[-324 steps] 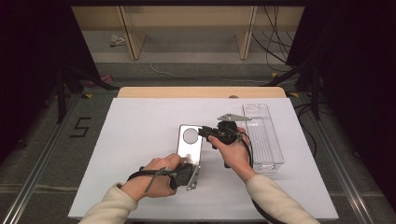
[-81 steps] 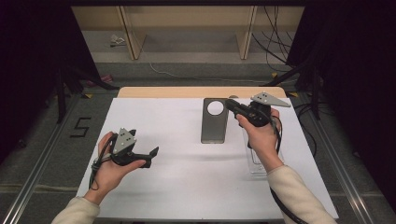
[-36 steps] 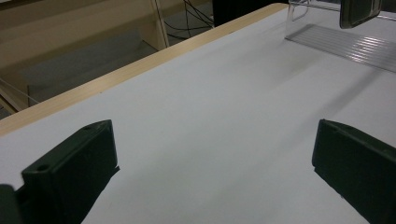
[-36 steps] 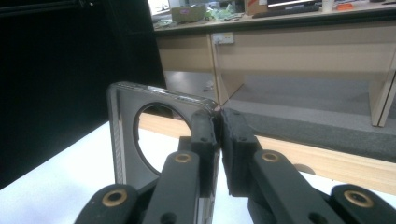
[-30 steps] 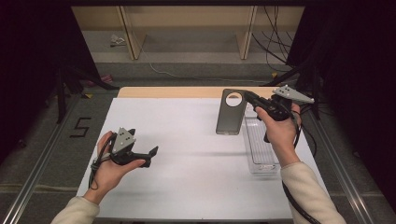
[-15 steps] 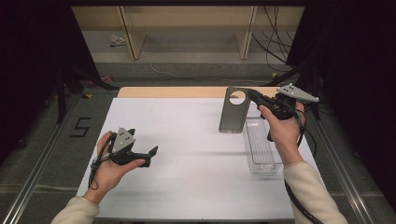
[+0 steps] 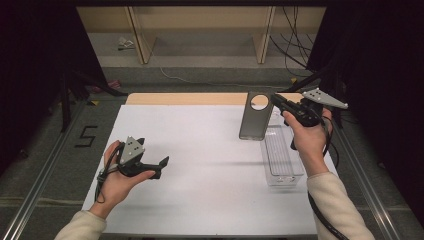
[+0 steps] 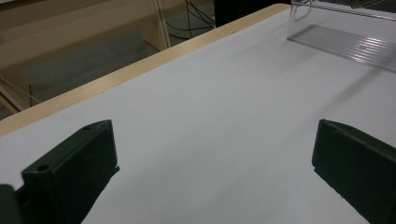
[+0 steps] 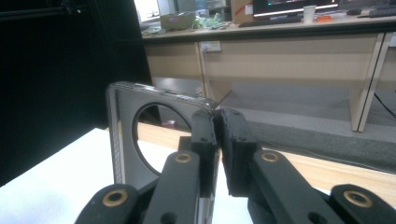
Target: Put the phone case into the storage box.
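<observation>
Right gripper (image 7: pixel 276 101) clamped on the grey phone case (image 7: pixel 255 116), jaws pinched on its top corner next to the round camera cutout. Case held upright in the air, clear of the white table (image 7: pixel 210 170), lower edge hanging over the far end of the clear plastic tray (image 7: pixel 281 159). Confirmed in right gripper view: right gripper (image 9: pixel 217 135) squeezed flat on the case (image 9: pixel 122 135) edge, thin wall only between the 2 pads, cutout sitting left of the jaws. Case not touching the table as far as the high view showed; contact with the tray rim could not be told. Tray lying along the table's right side, long axis running away from the person, nothing visible inside. Right hand (image 7: pixel 309 140) raised above the tray's far half.

Left gripper (image 7: pixel 160 164) spread wide, gripping nothing. Held low over the table's near-left area in the left hand (image 7: pixel 117 175), jaws aimed toward the table centre. In left gripper view, the 2 black jaws stood far apart with bare white surface between them, left gripper (image 8: pixel 210 163) well apart from the tray (image 8: pixel 345 42), seen at top right. Wooden table edge strip (image 7: pixel 190 98) at the far side.
</observation>
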A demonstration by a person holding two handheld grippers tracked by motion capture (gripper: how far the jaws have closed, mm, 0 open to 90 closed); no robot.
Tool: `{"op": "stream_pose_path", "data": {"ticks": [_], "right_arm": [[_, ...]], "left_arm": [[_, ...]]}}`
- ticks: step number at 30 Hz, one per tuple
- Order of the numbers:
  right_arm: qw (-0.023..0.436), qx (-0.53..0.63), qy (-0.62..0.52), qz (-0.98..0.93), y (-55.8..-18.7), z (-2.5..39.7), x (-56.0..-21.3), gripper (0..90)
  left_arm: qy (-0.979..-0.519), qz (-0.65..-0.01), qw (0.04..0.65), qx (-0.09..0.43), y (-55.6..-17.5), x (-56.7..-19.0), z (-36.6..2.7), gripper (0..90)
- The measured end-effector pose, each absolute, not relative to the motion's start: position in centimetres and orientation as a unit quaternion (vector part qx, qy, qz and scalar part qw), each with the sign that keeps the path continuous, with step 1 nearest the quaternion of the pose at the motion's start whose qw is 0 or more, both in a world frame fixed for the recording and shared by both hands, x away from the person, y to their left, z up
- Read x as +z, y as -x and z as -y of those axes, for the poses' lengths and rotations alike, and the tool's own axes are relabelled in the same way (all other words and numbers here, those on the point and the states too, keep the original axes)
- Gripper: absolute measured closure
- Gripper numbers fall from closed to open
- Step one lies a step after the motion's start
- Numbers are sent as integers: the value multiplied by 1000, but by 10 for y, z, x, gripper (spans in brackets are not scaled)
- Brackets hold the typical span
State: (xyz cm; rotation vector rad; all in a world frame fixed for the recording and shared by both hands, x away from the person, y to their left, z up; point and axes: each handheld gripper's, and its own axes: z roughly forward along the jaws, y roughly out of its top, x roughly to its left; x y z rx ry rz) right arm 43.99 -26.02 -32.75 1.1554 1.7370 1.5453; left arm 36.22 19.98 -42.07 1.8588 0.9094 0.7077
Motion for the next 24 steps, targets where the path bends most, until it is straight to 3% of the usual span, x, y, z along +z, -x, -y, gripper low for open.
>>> {"op": "stream_pose_path", "data": {"ticks": [24], "right_arm": [[286, 567, -436, -638, -440, 273, -323, 848]], "left_arm": [[-754, -370, 460, 288, -362, -420, -200, 0]]}}
